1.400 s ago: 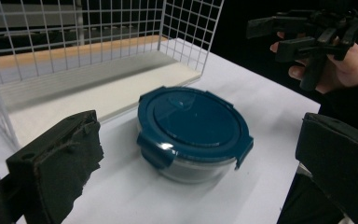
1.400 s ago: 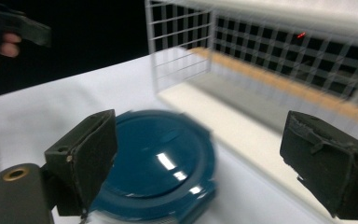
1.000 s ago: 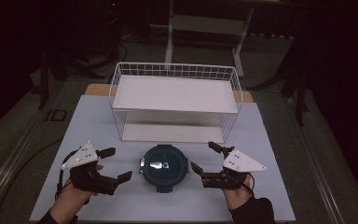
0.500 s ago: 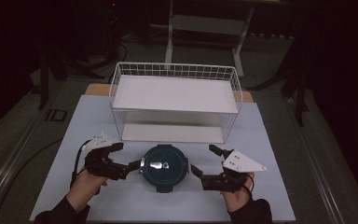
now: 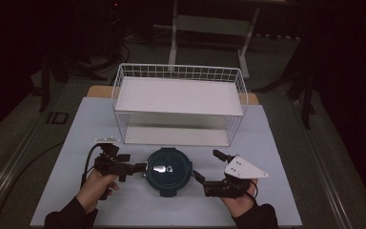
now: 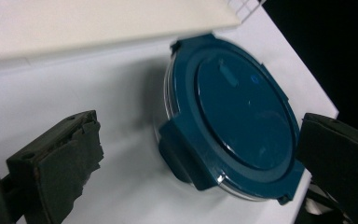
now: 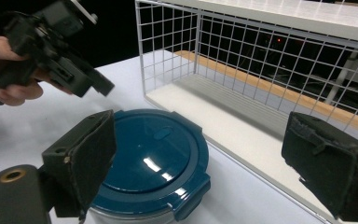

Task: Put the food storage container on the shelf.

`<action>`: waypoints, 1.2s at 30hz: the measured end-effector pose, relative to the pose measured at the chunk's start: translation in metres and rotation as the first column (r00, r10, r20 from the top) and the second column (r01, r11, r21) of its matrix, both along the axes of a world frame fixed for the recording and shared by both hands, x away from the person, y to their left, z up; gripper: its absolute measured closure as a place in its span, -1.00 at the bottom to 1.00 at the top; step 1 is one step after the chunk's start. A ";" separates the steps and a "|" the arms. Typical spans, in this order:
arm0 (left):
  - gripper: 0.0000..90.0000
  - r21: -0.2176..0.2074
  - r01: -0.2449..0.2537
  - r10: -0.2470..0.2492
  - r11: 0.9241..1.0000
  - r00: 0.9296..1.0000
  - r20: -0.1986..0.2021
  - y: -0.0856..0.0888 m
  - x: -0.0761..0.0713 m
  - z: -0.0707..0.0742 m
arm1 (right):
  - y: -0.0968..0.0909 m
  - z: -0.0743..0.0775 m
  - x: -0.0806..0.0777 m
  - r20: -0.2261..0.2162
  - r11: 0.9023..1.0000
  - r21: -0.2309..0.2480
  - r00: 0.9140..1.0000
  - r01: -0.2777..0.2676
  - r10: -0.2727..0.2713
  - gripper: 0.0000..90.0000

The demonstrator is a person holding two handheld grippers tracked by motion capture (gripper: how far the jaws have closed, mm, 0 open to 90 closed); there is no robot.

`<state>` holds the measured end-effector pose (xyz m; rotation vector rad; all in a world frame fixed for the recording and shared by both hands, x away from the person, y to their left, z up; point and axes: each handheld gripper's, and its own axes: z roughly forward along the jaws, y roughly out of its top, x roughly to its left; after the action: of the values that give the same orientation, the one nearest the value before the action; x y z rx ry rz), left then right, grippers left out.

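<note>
Blue-lidded container [image 5: 168, 170] sits on the white table [image 5: 276, 143], near centre, just in front of the wire basket [image 5: 179, 102]. Left gripper [image 5: 132, 168]: jaws spread, empty, tips right at the container's left rim, contact unclear; its own view puts the lid between the jaws, no pad pressing. Right gripper [image 5: 209, 172]: jaws just opened to full spread, nothing between them, near the container's right side, not touching
</note>
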<state>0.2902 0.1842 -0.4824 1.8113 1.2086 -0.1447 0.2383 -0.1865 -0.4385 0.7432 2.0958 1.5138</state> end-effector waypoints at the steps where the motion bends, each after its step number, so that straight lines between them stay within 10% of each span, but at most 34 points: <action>1: -0.99 -0.017 0.005 -0.006 1.000 0.998 -0.062 -0.001 0.003 -0.006 | 0.000 0.000 0.000 -0.006 1.000 -0.003 1.000 -0.004 0.004 -0.76; 8: -0.99 -0.058 -0.003 -0.010 0.998 0.978 -0.210 -0.002 0.012 -0.016 | 0.001 -0.003 0.001 -0.025 1.000 -0.018 0.999 -0.021 0.021 -0.76; 18: -0.48 -0.121 -0.070 0.024 0.990 0.939 -0.342 -0.001 0.017 -0.029 | 0.000 -0.004 0.002 -0.032 1.000 -0.013 0.999 -0.024 0.023 -0.70; 26: 0.07 -0.170 -0.060 -0.010 0.984 0.923 -0.384 0.000 0.019 -0.037 | -0.001 -0.005 0.003 -0.043 1.000 -0.010 0.999 -0.025 0.025 -0.69; 36: 0.14 -0.229 -0.045 -0.053 0.972 0.912 -0.407 0.001 0.022 -0.043 | 0.000 -0.006 0.005 -0.065 1.000 -0.015 0.998 -0.026 0.025 -0.69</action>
<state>0.3119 0.1848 -0.5252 1.6187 1.4096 -0.6736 0.2431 -0.1869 -0.4449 0.7721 2.1707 1.5035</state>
